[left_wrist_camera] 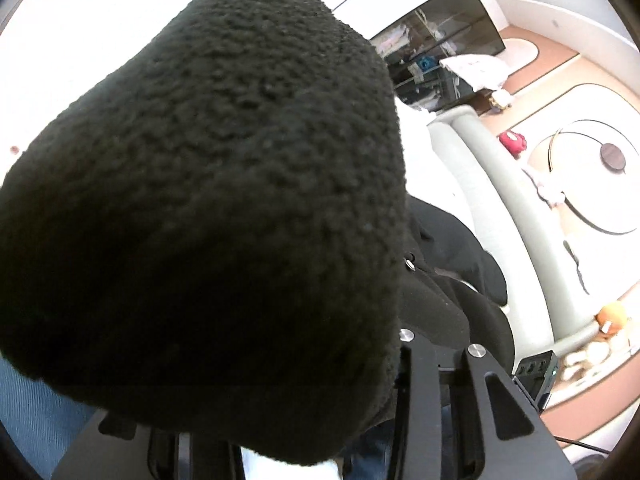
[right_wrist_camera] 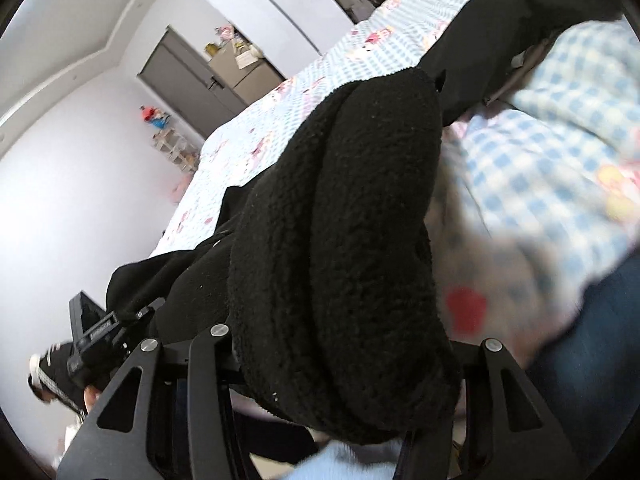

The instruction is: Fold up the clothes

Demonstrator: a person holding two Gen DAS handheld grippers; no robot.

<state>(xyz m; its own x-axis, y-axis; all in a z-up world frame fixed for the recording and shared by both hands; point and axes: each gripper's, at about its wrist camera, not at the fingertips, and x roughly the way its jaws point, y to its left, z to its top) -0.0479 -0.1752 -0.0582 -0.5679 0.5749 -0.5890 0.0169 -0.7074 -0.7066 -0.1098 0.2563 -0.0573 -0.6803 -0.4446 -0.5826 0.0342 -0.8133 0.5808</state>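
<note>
Thick black fleece garment (left_wrist_camera: 208, 208) draped over left gripper (left_wrist_camera: 304, 436) and right gripper (right_wrist_camera: 340, 412), above blue checked bedsheet (right_wrist_camera: 400, 20); jaws hidden, state untellable

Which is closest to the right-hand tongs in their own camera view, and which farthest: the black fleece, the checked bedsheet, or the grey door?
1. The black fleece, draped right over the right tongs in the middle of the view.
2. The checked bedsheet, spread behind and to the right of the fleece.
3. The grey door, in the far wall at upper left.
</note>
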